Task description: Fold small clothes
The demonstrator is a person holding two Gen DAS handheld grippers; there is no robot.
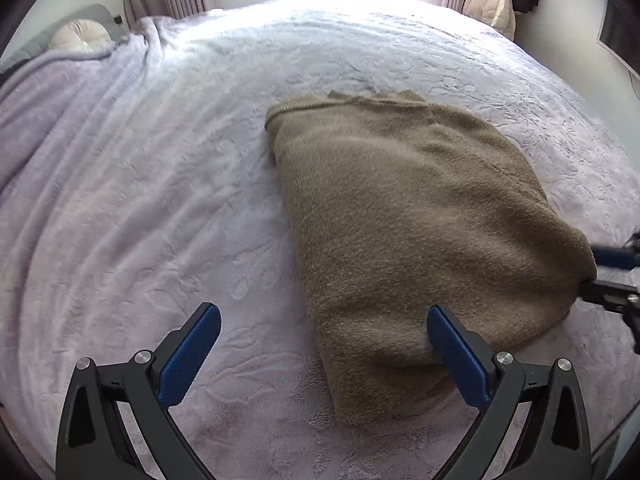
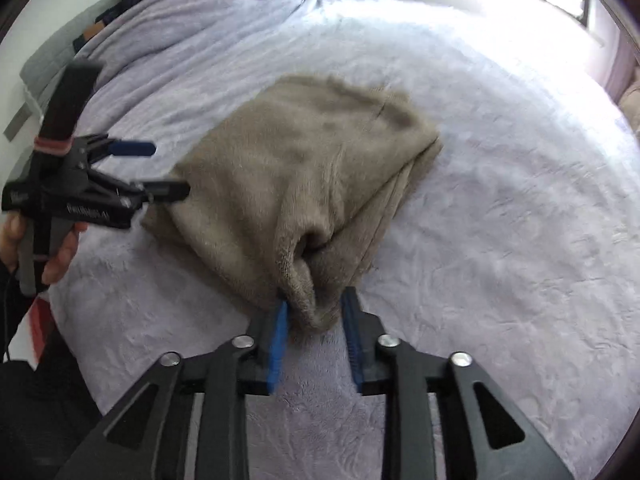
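A brown fuzzy sweater (image 1: 404, 216) lies folded on the lavender bed cover (image 1: 160, 200); it also shows in the right wrist view (image 2: 304, 176). My left gripper (image 1: 324, 320) is open wide and empty, its right finger at the sweater's near left edge; it appears in the right wrist view (image 2: 168, 168) beside the sweater's left side. My right gripper (image 2: 316, 304) is partly closed around a bunched near corner of the sweater, with a small gap at the right pad. It shows at the right edge of the left wrist view (image 1: 600, 270).
A round cream cushion (image 1: 82, 36) and grey pillow lie at the bed's head. Curtains and a window stand behind the bed. A cream coat (image 1: 490, 0) and dark clothes hang at the far right. Dark clothes (image 2: 120, 4) lie beside the bed's head.
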